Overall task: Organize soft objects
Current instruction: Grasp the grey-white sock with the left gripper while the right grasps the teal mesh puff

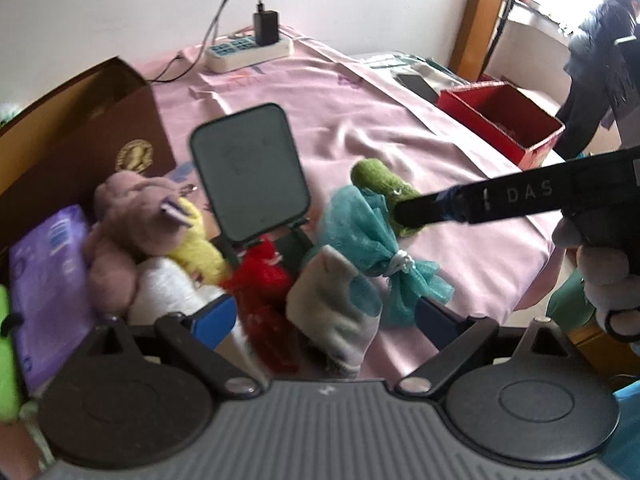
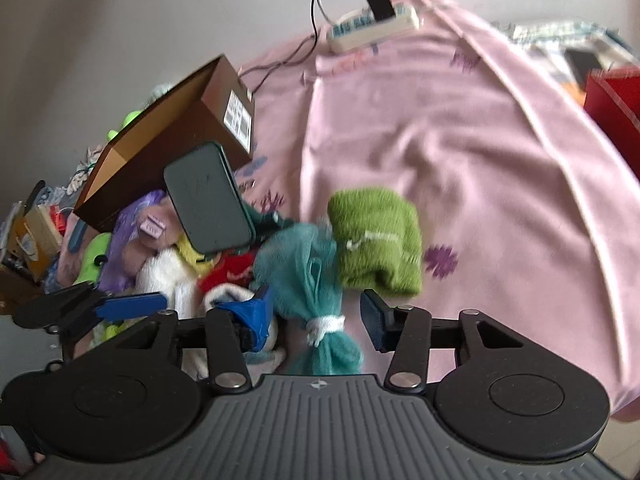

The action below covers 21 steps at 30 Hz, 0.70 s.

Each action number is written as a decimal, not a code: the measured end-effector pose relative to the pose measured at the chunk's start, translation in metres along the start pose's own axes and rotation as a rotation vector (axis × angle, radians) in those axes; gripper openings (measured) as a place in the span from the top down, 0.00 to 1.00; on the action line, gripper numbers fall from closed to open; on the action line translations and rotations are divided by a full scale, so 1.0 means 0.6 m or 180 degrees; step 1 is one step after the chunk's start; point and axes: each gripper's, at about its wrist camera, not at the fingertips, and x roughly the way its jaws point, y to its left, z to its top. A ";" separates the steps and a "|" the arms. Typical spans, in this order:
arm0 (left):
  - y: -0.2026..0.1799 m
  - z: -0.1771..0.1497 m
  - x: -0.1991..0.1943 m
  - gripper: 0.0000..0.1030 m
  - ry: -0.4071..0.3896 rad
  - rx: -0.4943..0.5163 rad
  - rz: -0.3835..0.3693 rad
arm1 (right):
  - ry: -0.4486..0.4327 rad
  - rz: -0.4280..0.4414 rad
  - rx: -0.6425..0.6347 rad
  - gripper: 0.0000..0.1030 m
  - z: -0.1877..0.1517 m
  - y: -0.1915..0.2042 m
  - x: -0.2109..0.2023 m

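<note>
Soft things lie heaped on the pink bedsheet (image 1: 360,120). A pink plush (image 1: 120,220), a yellow plush (image 1: 196,248), a white plush (image 1: 168,292) and a red plush (image 1: 264,280) crowd together on the left. My left gripper (image 1: 324,318) hangs open over the red plush and a white sock with teal patches (image 1: 336,300), touching neither. My right gripper (image 2: 316,318) straddles the white-tied neck of a teal mesh pouf (image 2: 304,264); a gap shows at its right pad, so it is open. A folded green towel (image 2: 376,236) lies just beyond it.
A dark green stand (image 1: 250,176) rises behind the pile, beside an open brown box (image 1: 80,128) and a purple pack (image 1: 48,272). A power strip (image 1: 248,50) lies by the wall. A red box (image 1: 504,120) sits at the far right, with a person (image 1: 608,60) beyond it.
</note>
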 end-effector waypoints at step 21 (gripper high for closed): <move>-0.028 -0.004 0.041 0.56 0.0063 0.0387 0.0230 | 0.0321 0.0358 0.0226 1.00 -0.007 -0.024 0.054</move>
